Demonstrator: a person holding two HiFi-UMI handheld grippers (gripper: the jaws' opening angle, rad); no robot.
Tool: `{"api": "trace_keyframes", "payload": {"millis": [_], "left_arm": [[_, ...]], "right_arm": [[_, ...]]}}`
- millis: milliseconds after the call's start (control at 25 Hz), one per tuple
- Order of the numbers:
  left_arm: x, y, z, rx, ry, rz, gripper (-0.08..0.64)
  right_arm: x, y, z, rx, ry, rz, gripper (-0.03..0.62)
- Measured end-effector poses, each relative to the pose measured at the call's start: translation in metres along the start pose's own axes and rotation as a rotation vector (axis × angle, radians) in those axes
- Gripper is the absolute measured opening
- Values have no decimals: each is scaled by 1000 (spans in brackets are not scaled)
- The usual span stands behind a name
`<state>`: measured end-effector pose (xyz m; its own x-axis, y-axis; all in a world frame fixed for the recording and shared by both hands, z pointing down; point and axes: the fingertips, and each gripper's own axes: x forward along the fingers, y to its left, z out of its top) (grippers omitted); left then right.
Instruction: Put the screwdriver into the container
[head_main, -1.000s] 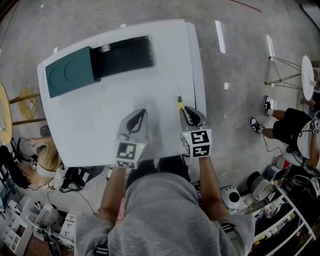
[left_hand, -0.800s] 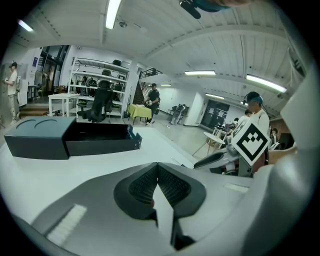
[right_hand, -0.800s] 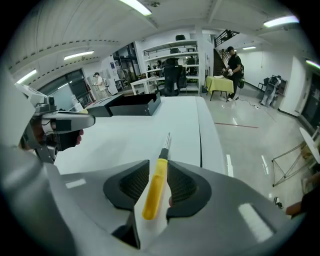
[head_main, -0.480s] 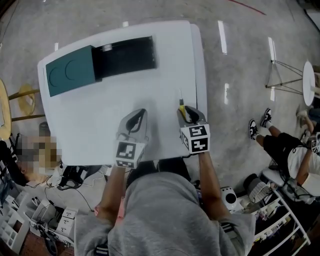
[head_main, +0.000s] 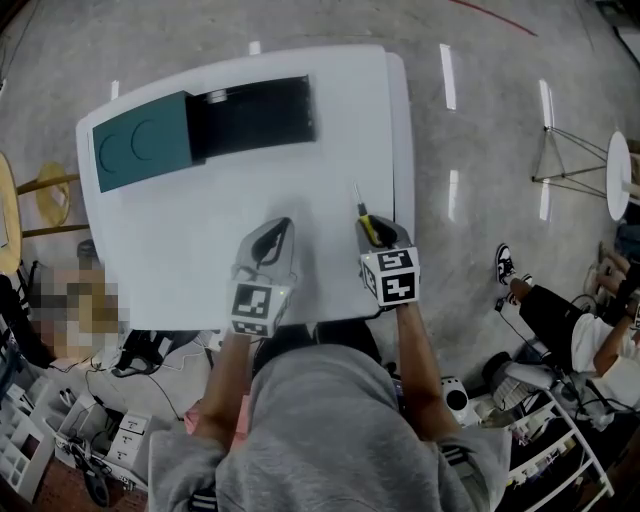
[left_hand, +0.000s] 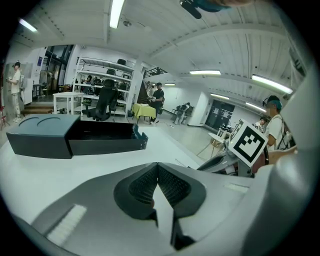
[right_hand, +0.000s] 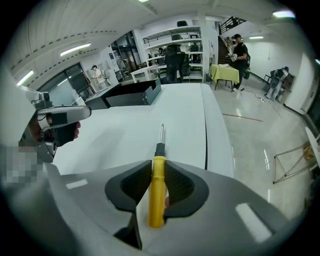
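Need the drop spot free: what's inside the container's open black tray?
Its black tray shows only a dark floor, with a small pale patch by the teal lid. Its shadowed corners are unreadable.

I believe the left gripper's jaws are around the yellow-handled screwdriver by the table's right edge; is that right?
Not quite: the right gripper, whose jaws have just been closing onto the handle, holds the yellow-handled screwdriver by the table's right edge, as the right gripper view shows.

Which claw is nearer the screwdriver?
Right. The right claw has the screwdriver between its jaws, which have just been closing on it; the left claw sits shut, apart to its left.
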<state>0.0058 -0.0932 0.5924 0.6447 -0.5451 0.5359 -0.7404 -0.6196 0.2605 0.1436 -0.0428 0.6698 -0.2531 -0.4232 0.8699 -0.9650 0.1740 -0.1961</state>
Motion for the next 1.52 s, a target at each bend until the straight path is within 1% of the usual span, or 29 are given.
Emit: {"api": "trace_keyframes", "payload": {"millis": [400, 760, 1000, 1240, 1400, 1520], "left_arm": [[-2, 6, 4, -9, -8, 16, 11], [-12, 10, 15, 1, -37, 33, 11], [-25, 14, 29, 12, -70, 51, 11], [-45, 26, 41, 14, -123, 86, 11], [-63, 31, 59, 21, -159, 107, 11], [-76, 38, 67, 23, -187, 125, 11]], "right_arm": [[4, 2, 2, -12, 14, 4, 81], [-8, 4, 18, -45, -34, -9, 80], [-27, 15, 40, -106, -96, -16, 80], [-48, 33, 64, -165, -155, -19, 80], [-62, 50, 84, -234, -210, -19, 80], [-69, 66, 98, -287, -228, -18, 80]]}}
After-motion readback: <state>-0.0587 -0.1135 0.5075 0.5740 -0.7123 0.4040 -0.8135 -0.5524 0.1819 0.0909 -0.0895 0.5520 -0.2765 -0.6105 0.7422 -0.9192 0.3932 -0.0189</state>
